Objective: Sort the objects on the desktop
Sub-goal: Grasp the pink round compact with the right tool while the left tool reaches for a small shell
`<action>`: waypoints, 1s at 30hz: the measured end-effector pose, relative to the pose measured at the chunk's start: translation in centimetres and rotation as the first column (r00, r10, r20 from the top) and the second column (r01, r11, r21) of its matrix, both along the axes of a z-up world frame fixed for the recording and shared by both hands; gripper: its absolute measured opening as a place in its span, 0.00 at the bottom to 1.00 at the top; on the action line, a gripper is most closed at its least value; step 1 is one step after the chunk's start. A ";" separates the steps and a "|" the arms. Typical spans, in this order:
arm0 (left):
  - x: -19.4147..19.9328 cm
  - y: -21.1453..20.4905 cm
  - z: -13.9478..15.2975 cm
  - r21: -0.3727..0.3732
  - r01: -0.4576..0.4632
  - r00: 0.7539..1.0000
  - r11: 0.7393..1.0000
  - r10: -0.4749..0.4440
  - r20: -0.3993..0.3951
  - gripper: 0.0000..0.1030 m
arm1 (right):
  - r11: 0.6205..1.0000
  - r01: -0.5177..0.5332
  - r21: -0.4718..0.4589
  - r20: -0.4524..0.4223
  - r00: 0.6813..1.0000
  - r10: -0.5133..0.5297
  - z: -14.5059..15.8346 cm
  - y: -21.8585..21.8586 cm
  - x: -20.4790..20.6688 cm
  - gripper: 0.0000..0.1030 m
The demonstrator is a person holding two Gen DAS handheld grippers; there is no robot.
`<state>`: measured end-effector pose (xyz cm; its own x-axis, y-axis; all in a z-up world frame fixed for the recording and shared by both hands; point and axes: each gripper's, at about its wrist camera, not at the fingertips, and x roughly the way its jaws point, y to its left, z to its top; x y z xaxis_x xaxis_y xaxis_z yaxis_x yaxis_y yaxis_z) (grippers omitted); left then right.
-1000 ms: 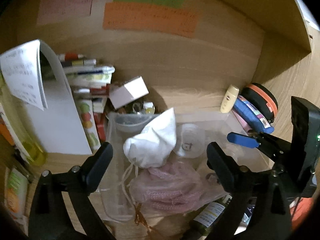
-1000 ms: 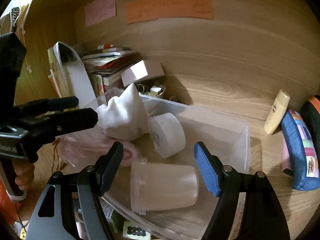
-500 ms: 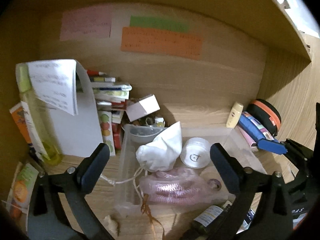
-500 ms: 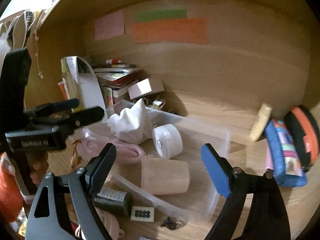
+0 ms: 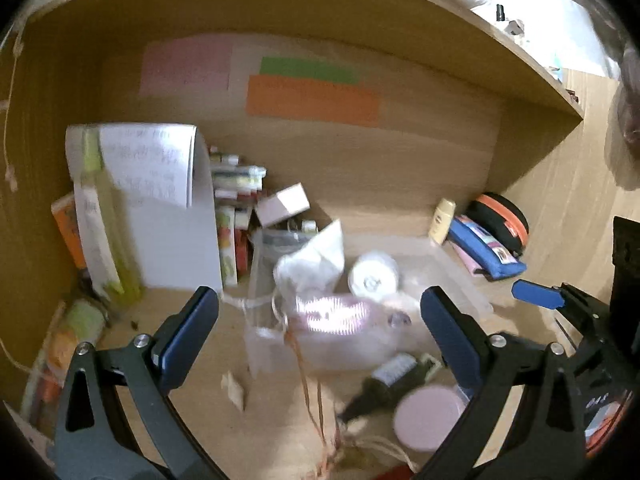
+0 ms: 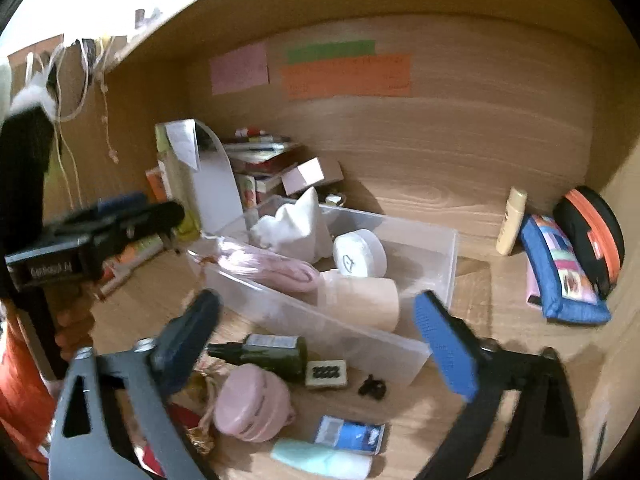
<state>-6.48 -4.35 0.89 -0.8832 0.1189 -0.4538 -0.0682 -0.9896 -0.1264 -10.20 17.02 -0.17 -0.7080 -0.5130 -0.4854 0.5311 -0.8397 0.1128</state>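
A clear plastic bin (image 6: 440, 248) (image 5: 460, 280) sits on the wooden desk. It holds a white cloth pouch (image 6: 296, 224) (image 5: 316, 260), a white round jar (image 6: 360, 258) (image 5: 374, 278), a pink bagged item (image 6: 268, 266) (image 5: 332, 314) and a translucent cup (image 6: 360, 298) lying on its side. My left gripper (image 5: 316, 340) is open and empty, in front of the bin. My right gripper (image 6: 316, 340) is open and empty, above loose items before the bin: a dark green bottle (image 6: 268, 354) (image 5: 384, 384), a pink round case (image 6: 250, 408) (image 5: 426, 416), a small card (image 6: 326, 374), a blue packet (image 6: 350, 434) and a mint tube (image 6: 320, 458).
A white paper stand (image 5: 172, 232), stacked books (image 5: 236, 188) and a small box (image 5: 282, 210) crowd the back left. A cream bottle (image 6: 512, 220), blue pouch (image 6: 560, 272) and black-orange case (image 6: 592, 236) lie at the right wall. A shelf overhangs above.
Both grippers have pulled back from the bin and risen. The bin now looks smaller, and loose items in front of it have come into view. Both stay open.
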 end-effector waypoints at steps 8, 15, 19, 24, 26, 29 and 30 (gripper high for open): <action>2.2 -2.0 -2.3 -0.034 -0.037 0.995 0.999 0.040 0.088 0.99 | 0.999 0.036 0.031 0.054 0.998 -0.037 -1.4 0.4 1.7 1.00; 3.0 -4.4 -5.1 -0.074 -0.096 0.979 0.993 0.107 0.172 0.99 | 0.999 0.045 0.026 0.186 0.981 -0.049 -3.9 1.0 1.3 1.00; 2.4 -5.9 -6.4 -0.048 -0.119 0.966 0.992 0.127 0.224 0.99 | 0.999 0.035 0.042 0.220 0.975 -0.043 -4.9 0.6 1.5 1.00; 0.2 -6.5 -7.3 -0.064 -0.107 0.953 0.992 0.121 0.278 0.73 | 0.998 0.003 0.058 0.249 0.968 -0.018 -5.6 -0.4 1.8 0.97; -0.6 -6.4 -7.6 -0.072 -0.094 0.950 0.993 0.111 0.291 0.71 | 0.998 -0.012 0.061 0.260 0.966 -0.004 -5.8 -0.9 1.8 0.94; -1.5 -5.9 -8.0 -0.086 -0.057 0.949 0.995 0.080 0.304 0.67 | 0.997 -0.047 0.063 0.294 0.956 0.026 -6.2 -1.8 1.6 0.85; -1.8 -5.8 -8.1 -0.085 -0.040 0.948 0.996 0.065 0.311 0.65 | 0.996 -0.060 0.060 0.307 0.951 0.039 -6.4 -2.1 1.5 0.82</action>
